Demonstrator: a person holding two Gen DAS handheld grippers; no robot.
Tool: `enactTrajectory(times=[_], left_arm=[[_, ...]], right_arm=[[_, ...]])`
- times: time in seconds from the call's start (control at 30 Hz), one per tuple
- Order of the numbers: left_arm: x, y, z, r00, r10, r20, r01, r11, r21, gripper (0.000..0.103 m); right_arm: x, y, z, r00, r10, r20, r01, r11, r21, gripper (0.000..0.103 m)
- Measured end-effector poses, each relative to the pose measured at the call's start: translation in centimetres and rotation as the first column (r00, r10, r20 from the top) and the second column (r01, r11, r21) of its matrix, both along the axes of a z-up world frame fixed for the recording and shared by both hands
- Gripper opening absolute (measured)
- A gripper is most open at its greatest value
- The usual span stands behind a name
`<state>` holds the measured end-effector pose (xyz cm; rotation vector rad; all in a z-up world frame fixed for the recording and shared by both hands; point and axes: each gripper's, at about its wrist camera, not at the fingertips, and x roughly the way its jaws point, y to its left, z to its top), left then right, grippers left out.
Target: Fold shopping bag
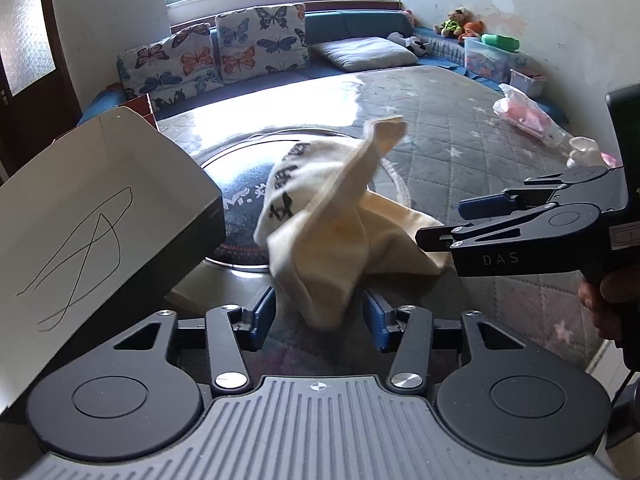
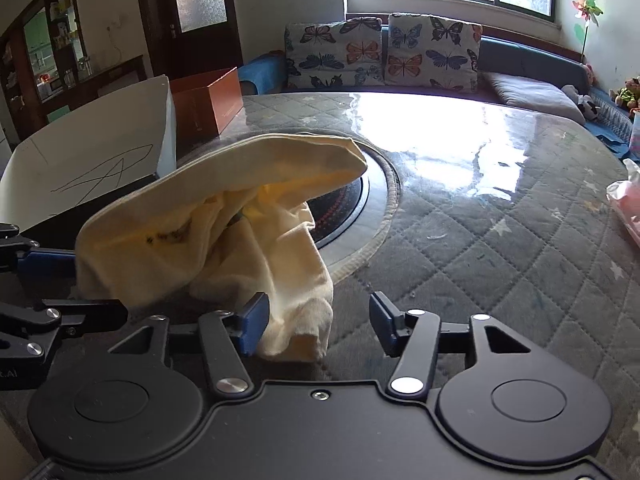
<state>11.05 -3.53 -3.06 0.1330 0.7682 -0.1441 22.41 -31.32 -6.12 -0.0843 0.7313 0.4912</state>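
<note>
Folding judged mid-way | cloth bag [image 1: 320, 216] seen bunched, partly lifted and blurred over the worktop [image 1: 480, 128] | left tool [image 1: 318, 320] spread wide, nothing gripped | right tool [image 2: 316, 328] likewise spread | flattening wanted before any crease.

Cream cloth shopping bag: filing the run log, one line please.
cream cloth shopping bag: crumpled, unfolded | left gripper: open | right gripper: open | surface: quilted grey table cover

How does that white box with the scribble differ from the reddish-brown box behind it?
The white cardboard box with the black scribble is pale, open and tilted, with its flap raised; the reddish-brown rectangular box is dark, closed and sits flat. The white one looks larger, though it also sits nearer the camera. Both rest at the left edge of the quilted table cover.
</note>
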Motion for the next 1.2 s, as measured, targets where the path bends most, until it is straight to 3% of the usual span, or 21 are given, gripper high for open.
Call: enactTrajectory(times=[0.5, 0.8, 1.2], left_arm=[[-5.2, -1.0, -1.3, 1.000, 0.009, -0.020, -0.009, 1.000, 0.005, 0.056], [-8.1, -2.0, -0.6, 1.000, 0.012, 0.019, -0.012, 0.999, 0.030, 0.059], [-9.7, -2.3, 0.0, 0.998, 0.032, 0.050, -0.034, 0.999, 0.036, 0.061]], right_arm=[[-5.0, 0.9, 0.4, 0.998, 0.048, 0.039, -0.047, 0.999, -0.026, 0.073], [-7.5, 0.6, 0.8, 0.997, 0.052, 0.063, -0.051, 0.999, -0.016, 0.073], [-7.9, 0.3, 0.9, 0.997, 0.052, 0.064, -0.052, 0.999, -0.006, 0.078]])
